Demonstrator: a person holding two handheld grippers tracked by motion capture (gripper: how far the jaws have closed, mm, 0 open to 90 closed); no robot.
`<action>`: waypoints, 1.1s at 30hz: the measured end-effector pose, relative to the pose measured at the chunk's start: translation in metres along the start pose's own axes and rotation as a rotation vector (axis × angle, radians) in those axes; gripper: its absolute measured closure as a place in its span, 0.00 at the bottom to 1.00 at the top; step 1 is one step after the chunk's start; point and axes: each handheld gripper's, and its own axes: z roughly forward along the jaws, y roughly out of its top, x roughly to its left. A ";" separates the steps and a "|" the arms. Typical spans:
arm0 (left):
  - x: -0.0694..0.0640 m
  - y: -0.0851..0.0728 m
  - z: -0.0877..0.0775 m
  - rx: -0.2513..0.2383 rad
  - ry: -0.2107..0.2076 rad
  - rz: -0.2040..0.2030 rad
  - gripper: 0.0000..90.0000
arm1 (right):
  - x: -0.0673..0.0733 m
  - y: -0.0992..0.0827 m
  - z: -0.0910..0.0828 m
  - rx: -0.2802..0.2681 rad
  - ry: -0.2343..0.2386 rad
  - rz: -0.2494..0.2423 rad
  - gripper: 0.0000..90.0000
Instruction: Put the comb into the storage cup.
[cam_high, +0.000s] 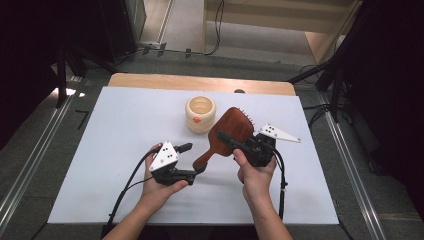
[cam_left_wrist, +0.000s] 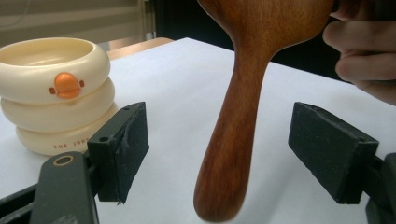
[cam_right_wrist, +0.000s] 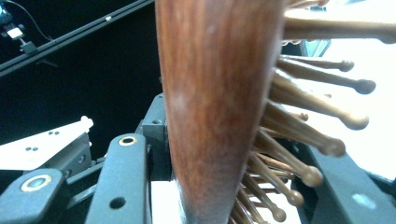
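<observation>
A brown wooden hairbrush (cam_high: 231, 131) is held tilted above the white mat, with its back up and its bristles (cam_right_wrist: 317, 112) to one side. My right gripper (cam_high: 234, 142) is shut on the brush head (cam_right_wrist: 215, 93), one jaw on the wooden back and the other among the bristles. My left gripper (cam_high: 195, 159) stands open around the brush handle (cam_left_wrist: 233, 140). The handle hangs between the two black pads (cam_left_wrist: 126, 149) with a gap on each side.
A cream ringed cup (cam_high: 200, 114) with an orange dot (cam_left_wrist: 67, 84) stands on the white mat (cam_high: 125, 150) just behind the brush. The wooden table edge (cam_high: 200, 82) runs along the back. Cables trail from both grippers toward the near edge.
</observation>
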 end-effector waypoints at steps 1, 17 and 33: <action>0.002 0.000 -0.003 0.003 0.003 -0.003 0.19 | 0.000 0.000 0.000 -0.001 -0.004 -0.006 0.58; 0.031 -0.022 -0.049 -0.039 0.094 -0.075 0.00 | 0.001 0.005 -0.002 -0.014 -0.008 -0.040 0.58; 0.058 -0.045 -0.101 -0.043 0.222 -0.113 0.00 | 0.002 0.010 -0.003 -0.025 -0.016 -0.056 0.58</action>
